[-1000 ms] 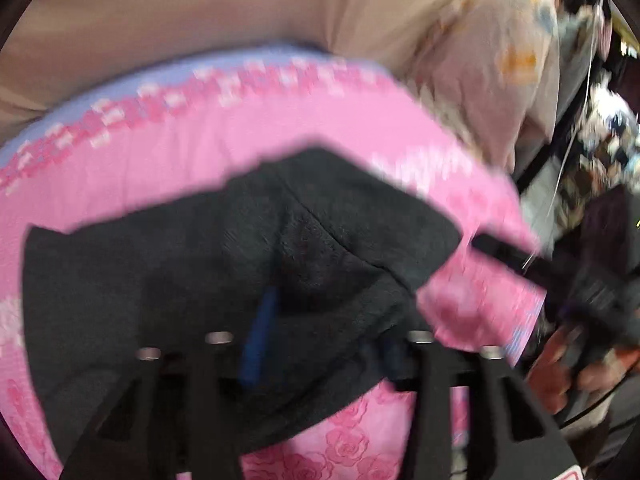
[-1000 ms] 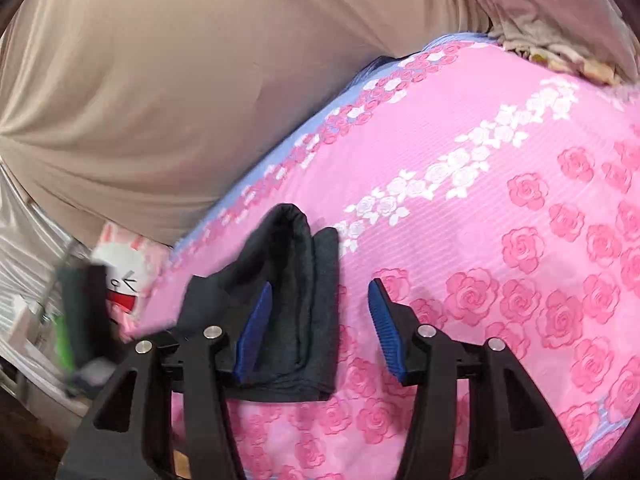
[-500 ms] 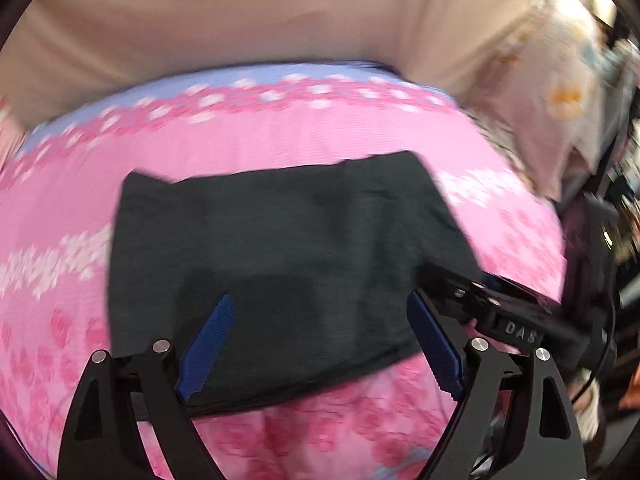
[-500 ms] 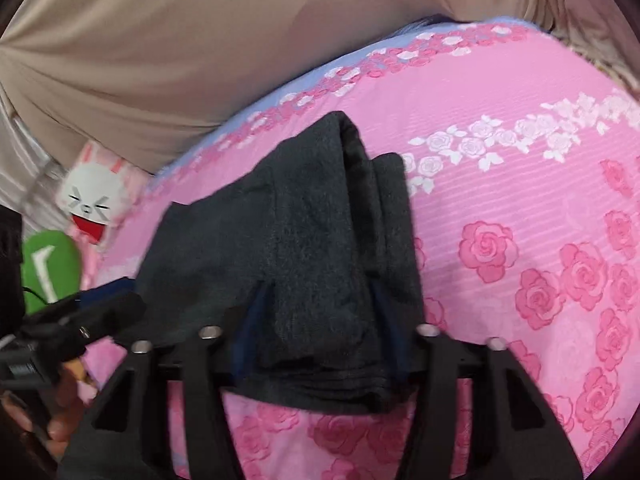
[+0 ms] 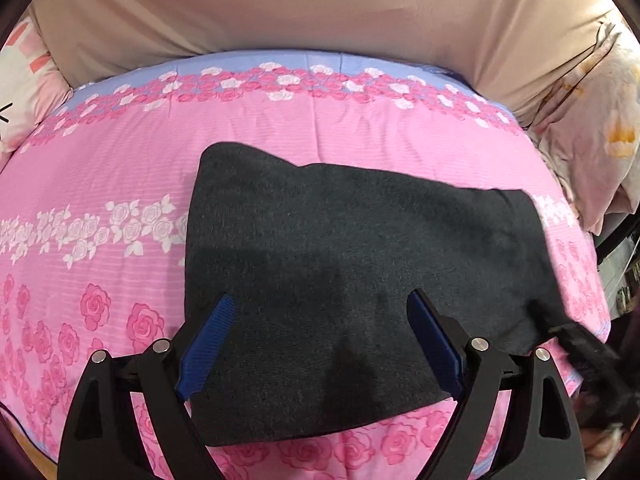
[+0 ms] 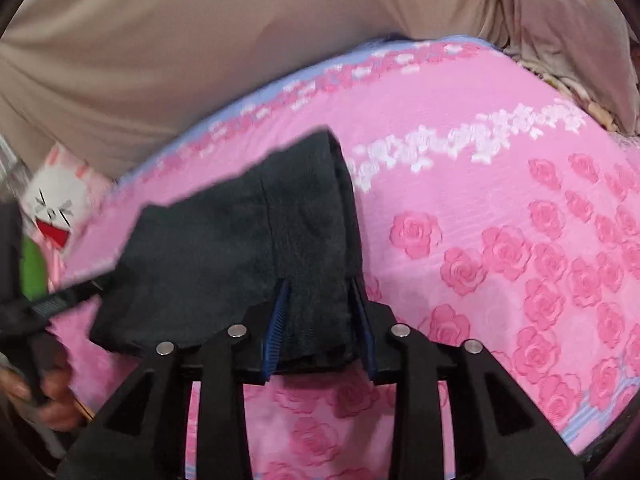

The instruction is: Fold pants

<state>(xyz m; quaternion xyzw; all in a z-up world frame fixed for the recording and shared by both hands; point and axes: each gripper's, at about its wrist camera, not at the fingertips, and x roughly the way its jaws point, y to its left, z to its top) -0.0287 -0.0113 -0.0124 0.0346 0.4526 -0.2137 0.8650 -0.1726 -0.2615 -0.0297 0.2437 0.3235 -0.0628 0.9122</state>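
Observation:
Dark grey pants lie folded into a flat block on the pink rose bedsheet. My left gripper hovers over their near edge, jaws wide open, pads clear of the cloth. In the right wrist view the pants run leftward from my right gripper, whose jaws are closing with the thick folded end pinched between the blue pads. One black finger of the right gripper shows at the cloth's right corner in the left wrist view. The left gripper's finger appears at far left.
A beige cloth wall rises behind the bed. A rabbit-face cushion sits at the left end, and a pale floral quilt is bunched at the right. A hand grips the left tool. The bed edge runs along the near side.
My left gripper let go of the pants, opened wide and drew back, and the cloth now lies flat. My right gripper moved onto the folded end and closed around it.

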